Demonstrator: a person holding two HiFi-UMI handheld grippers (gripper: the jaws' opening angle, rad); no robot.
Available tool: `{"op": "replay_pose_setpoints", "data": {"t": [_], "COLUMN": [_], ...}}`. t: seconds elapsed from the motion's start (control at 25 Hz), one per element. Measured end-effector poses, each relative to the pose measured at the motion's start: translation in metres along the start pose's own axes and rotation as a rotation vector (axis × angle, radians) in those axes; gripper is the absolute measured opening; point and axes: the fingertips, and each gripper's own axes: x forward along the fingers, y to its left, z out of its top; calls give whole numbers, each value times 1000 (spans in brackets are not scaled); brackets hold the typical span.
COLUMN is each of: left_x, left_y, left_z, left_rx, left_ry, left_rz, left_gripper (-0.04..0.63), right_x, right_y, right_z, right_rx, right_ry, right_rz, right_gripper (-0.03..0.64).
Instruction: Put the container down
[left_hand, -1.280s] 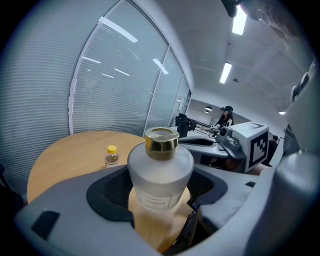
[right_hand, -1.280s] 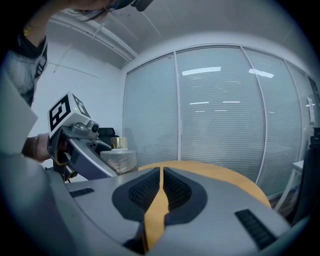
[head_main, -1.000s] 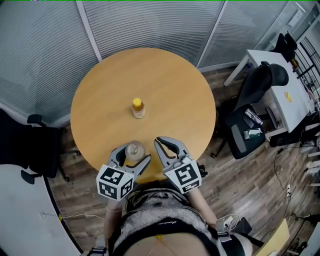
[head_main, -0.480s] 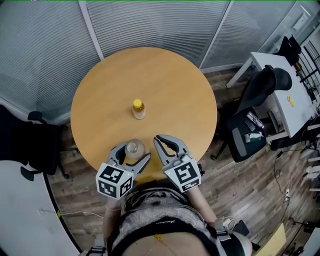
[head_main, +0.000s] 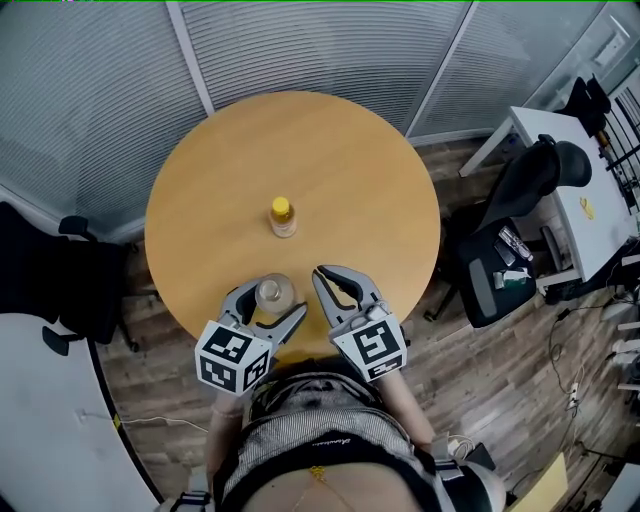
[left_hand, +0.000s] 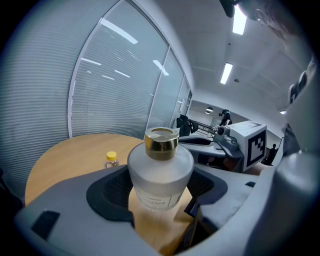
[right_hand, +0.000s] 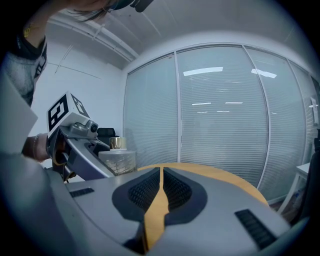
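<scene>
1. The left claw (head_main: 266, 305) pinches the frosted, gold-capped container (left_hand: 160, 172), which stands upright over the near edge of the round surface (head_main: 300, 140).
2. A small yellow-capped bottle (head_main: 283, 217) stands mid-surface, well apart.
3. The right claw (right_hand: 160, 175) is pressed together with nothing in it, just beside the left.

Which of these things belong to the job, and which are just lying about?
In the job: frosted bottle, left claw gripping it, round table.
Lying about: yellow-capped bottle, closed right claw, office chair, white desk.
</scene>
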Motion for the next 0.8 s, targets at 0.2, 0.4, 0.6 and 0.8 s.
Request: {"op": "replay_pose_setpoints", "data": {"t": [0.2, 0.4, 0.6, 0.8], "left_x": [0, 4, 9, 16], "left_y": [3, 4, 4, 3], "left_z": [0, -2, -4, -2], "left_rx": [-2, -1, -4, -11], "left_ry": [1, 11, 13, 11], "left_rz": [4, 3, -2, -10], "left_gripper": [339, 339, 339, 338], "right_x": [3, 2, 0, -1], "right_y": [-1, -4, -6, -11], "right_z": [0, -4, -8, -12], "right_rx": [-1, 6, 7, 11], "right_ry": [1, 9, 19, 33], "right_rz": [1, -3, -14, -19], "right_gripper": [32, 34, 32, 32]}}
